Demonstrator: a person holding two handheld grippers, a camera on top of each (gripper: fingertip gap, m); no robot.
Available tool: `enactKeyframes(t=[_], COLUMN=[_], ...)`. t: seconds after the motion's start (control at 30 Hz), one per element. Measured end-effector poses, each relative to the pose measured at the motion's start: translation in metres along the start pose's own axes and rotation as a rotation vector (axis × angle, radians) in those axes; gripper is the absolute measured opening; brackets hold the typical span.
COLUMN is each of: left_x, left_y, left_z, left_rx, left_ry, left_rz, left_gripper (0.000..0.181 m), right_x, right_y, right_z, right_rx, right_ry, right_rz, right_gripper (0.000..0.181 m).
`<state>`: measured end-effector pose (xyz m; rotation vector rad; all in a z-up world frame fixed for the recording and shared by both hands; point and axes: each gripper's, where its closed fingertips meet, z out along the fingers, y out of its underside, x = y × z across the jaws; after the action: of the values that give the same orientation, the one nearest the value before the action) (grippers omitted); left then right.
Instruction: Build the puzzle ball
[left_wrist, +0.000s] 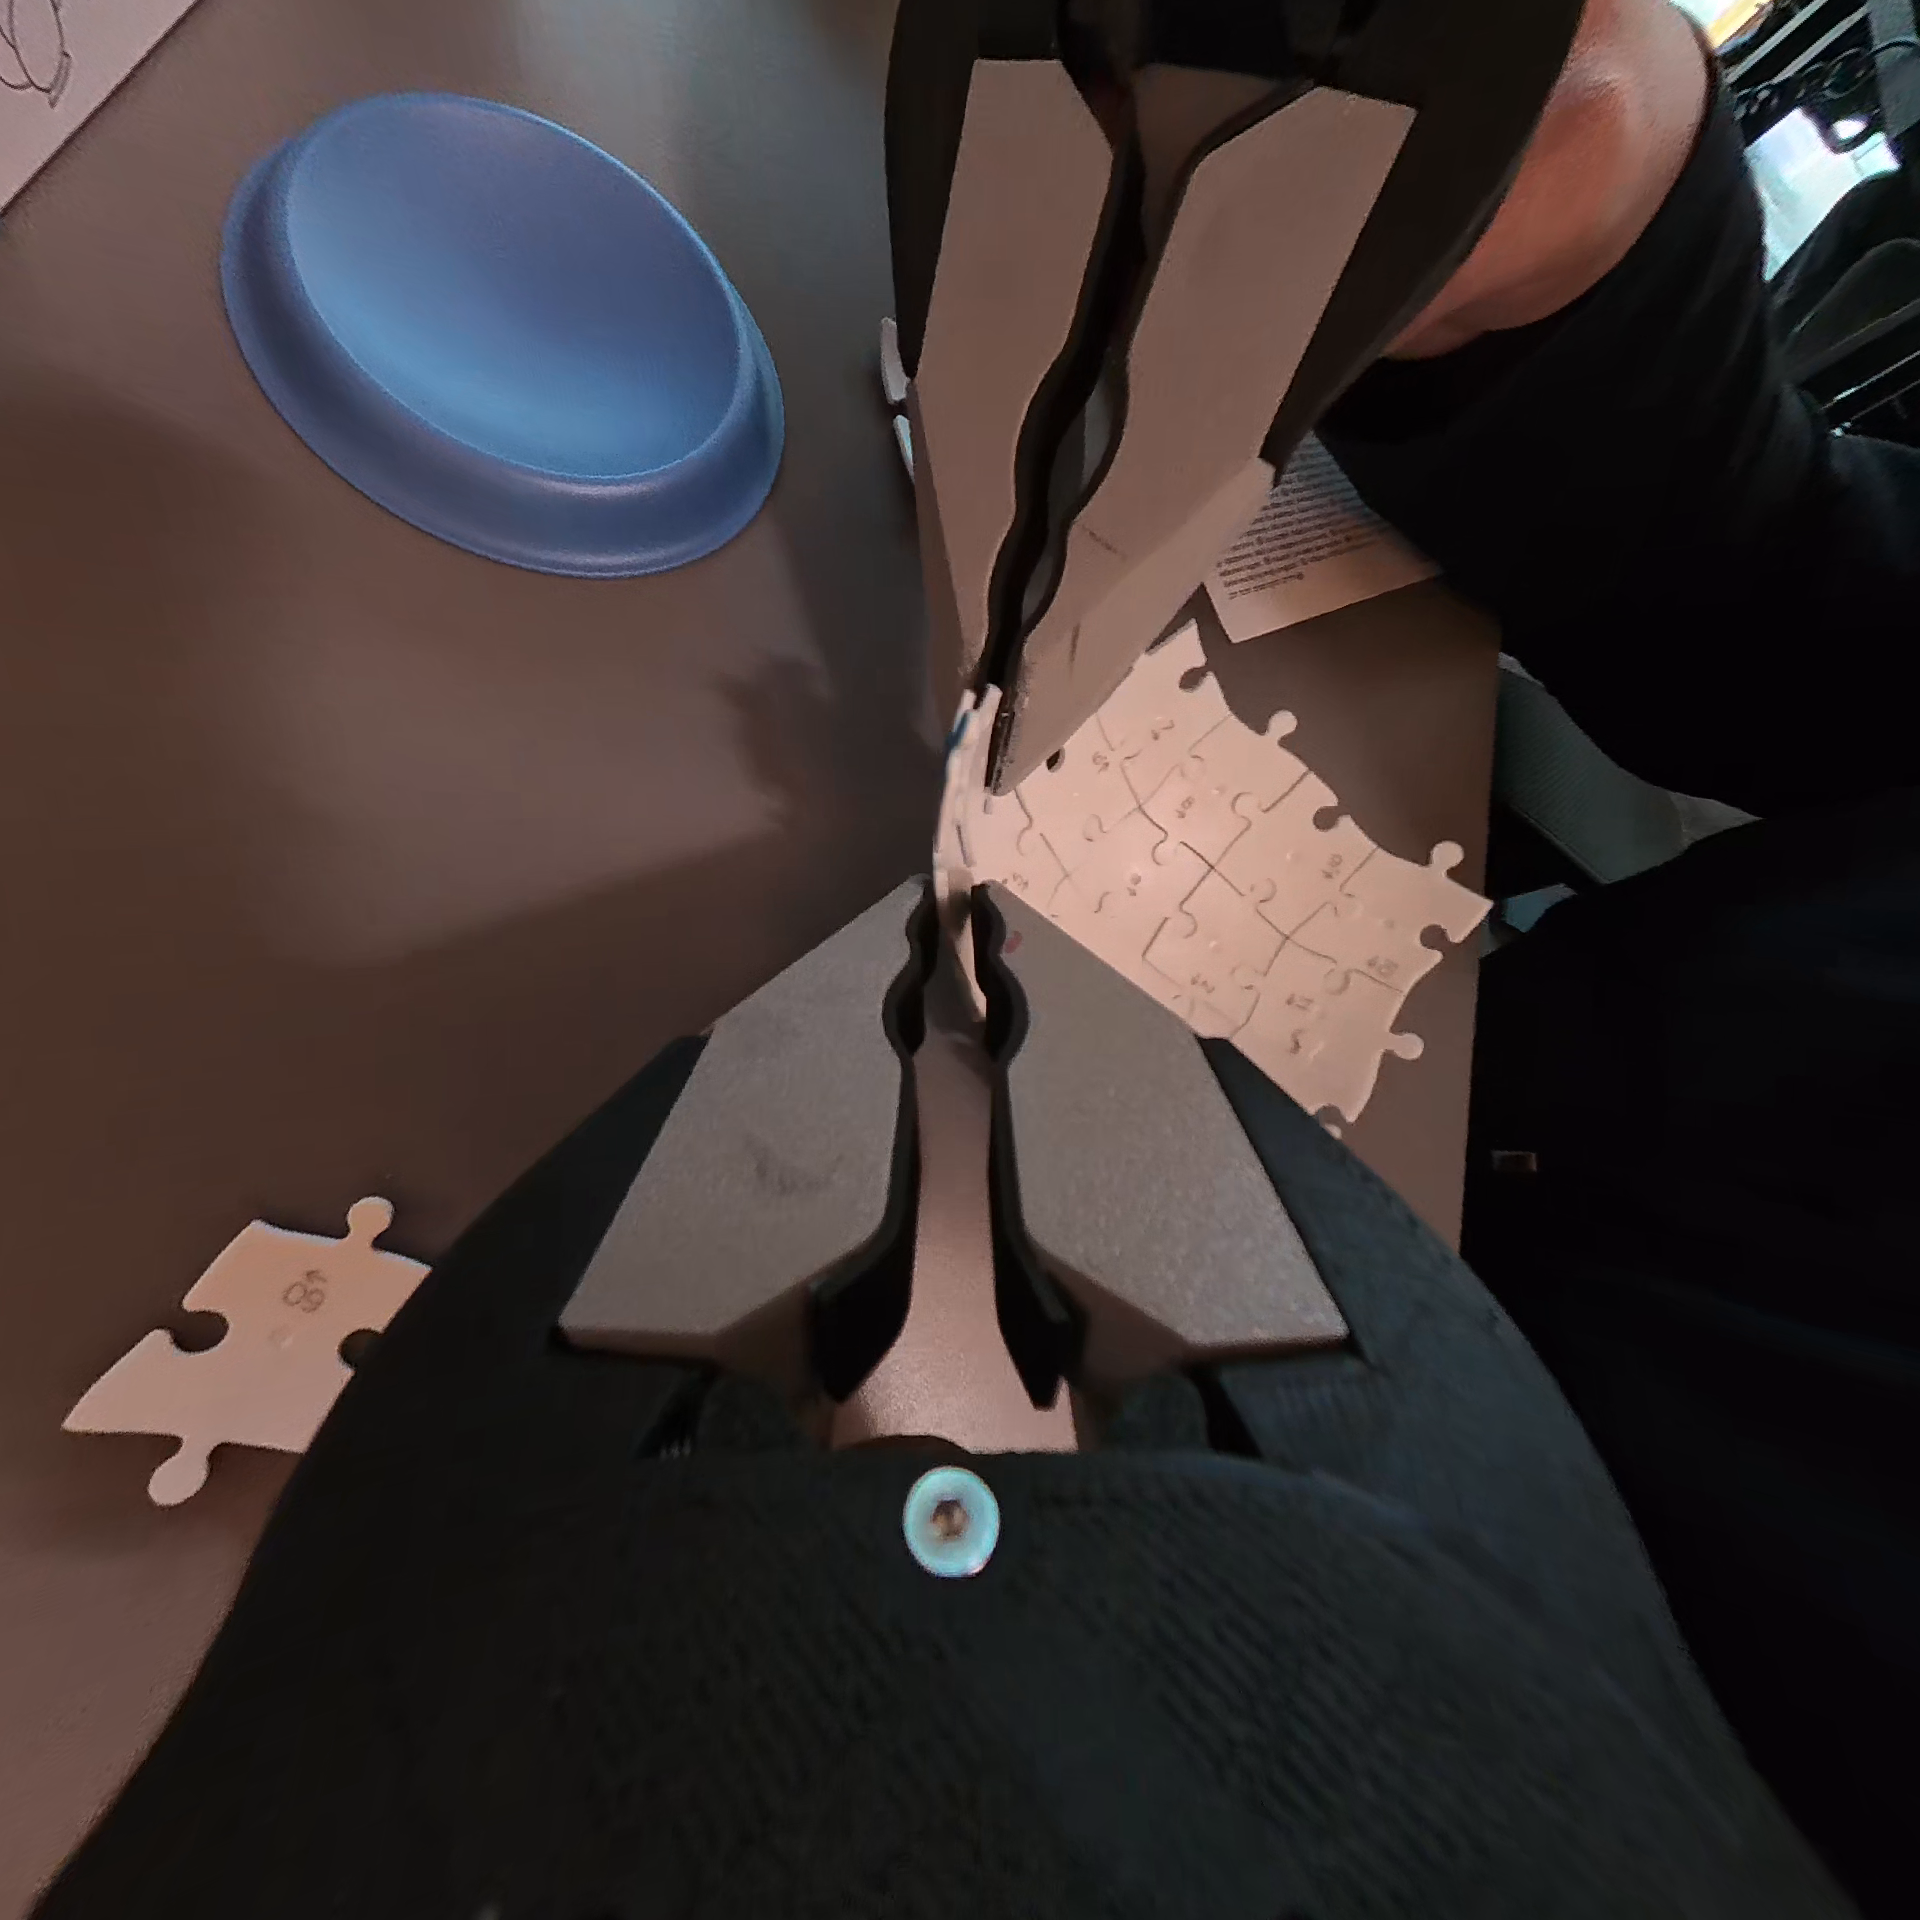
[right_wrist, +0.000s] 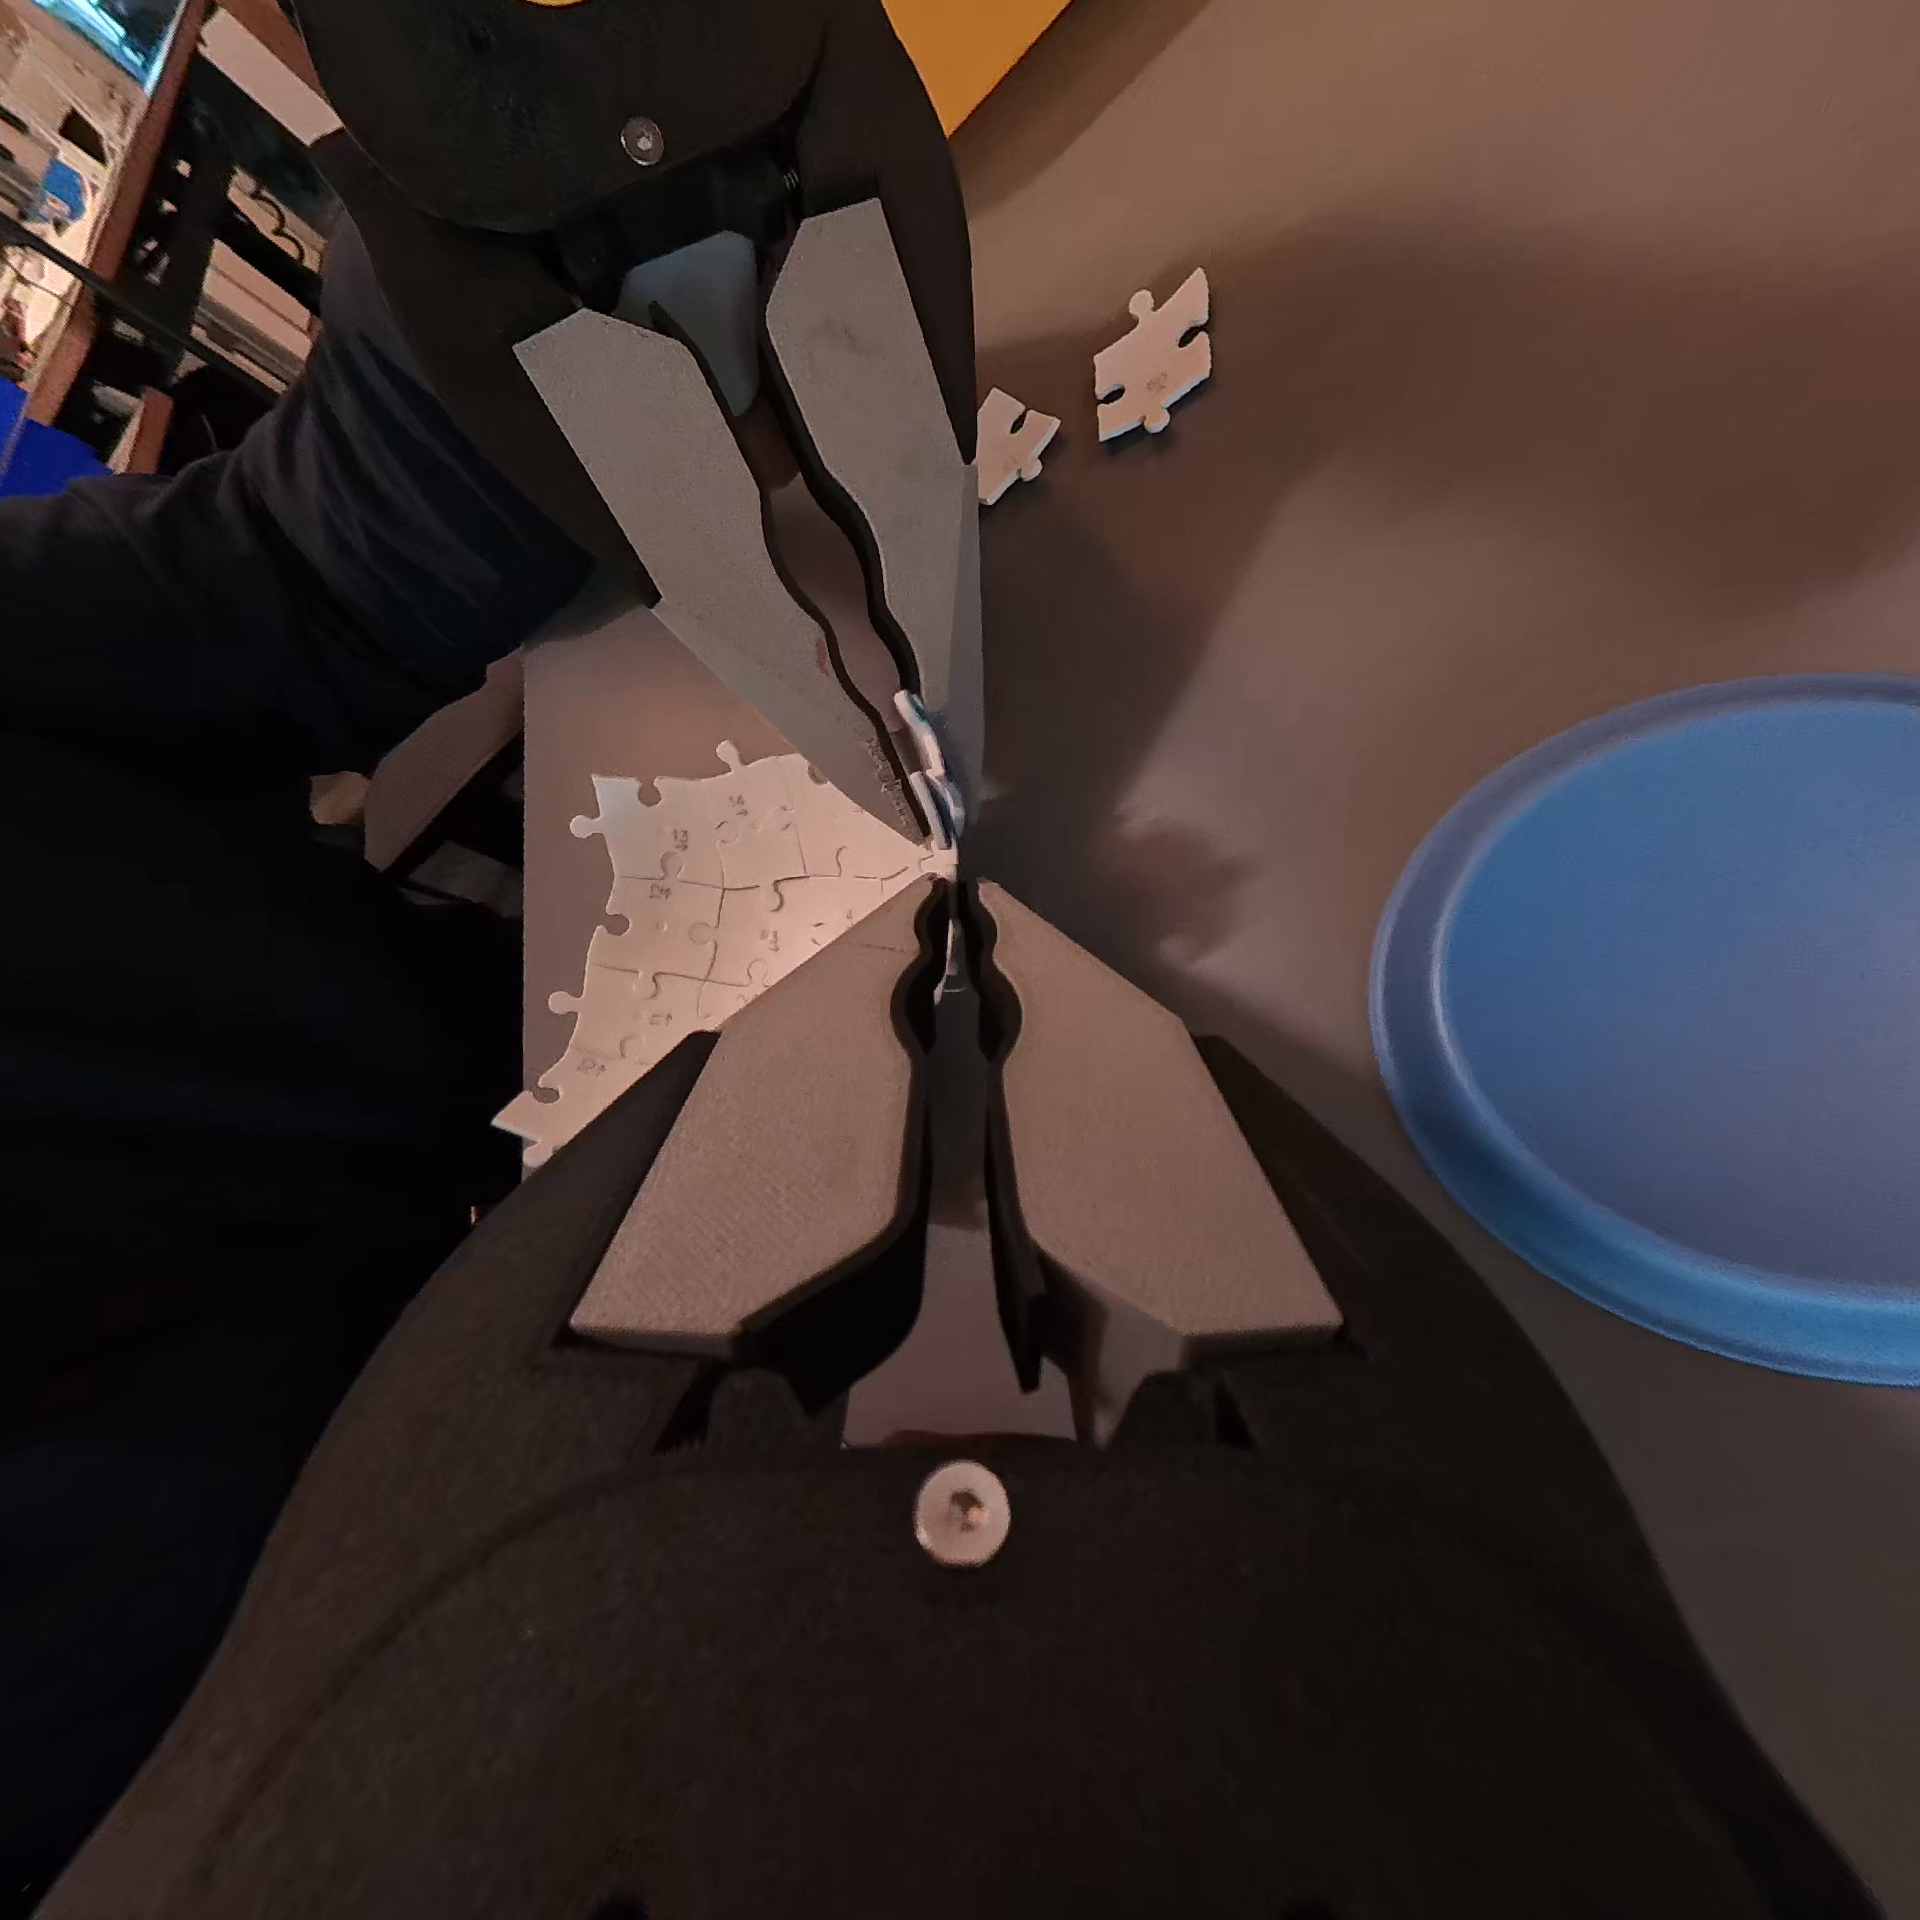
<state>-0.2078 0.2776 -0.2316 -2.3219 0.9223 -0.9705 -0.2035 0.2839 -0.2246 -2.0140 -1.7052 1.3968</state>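
A curved sheet of joined white puzzle pieces (left_wrist: 1247, 883) is held above the brown table; it also shows in the right wrist view (right_wrist: 707, 904). My left gripper (left_wrist: 951, 899) is shut on the sheet's near edge, seen edge-on between its fingers. My right gripper (left_wrist: 992, 764) comes in from the opposite side and is shut on the same edge just beyond, tip to tip with the left. In the right wrist view my right gripper (right_wrist: 958, 899) grips the edge, and the left gripper (right_wrist: 935, 810) pinches a blue-and-white piece edge right above it.
A blue round dish (left_wrist: 499, 332) lies on the table (left_wrist: 312, 831); it also shows in the right wrist view (right_wrist: 1662, 1029). Loose white pieces lie apart (left_wrist: 249, 1340) (right_wrist: 1153, 364) (right_wrist: 1013, 442). A printed paper sheet (left_wrist: 1309, 551) lies by the person's dark sleeve (left_wrist: 1662, 520). Both grippers' tips are close together, under 4 cm apart. My right gripper's tips are some 11 centimeters from the blue round dish (left_wrist: 499, 332).
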Motion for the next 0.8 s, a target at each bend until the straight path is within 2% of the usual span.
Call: enactKeyframes(t=[0.57,0.8], left_x=[0.0055,0.0058], left_y=[0.0009,0.0063], left_z=[0.0017,0.0034], left_rx=[-0.003,-0.016], left_ry=[0.022,0.037], left_rz=[0.055,0.047], left_gripper=[0.003,0.005], right_x=[-0.0022,-0.0024], right_y=[0.0064,0.0099], right_z=[-0.0001,0.0043], right_rx=[-0.025,-0.055], right_ry=[-0.062,-0.044], right_rz=[0.041,0.024], right_gripper=[0.000,0.000])
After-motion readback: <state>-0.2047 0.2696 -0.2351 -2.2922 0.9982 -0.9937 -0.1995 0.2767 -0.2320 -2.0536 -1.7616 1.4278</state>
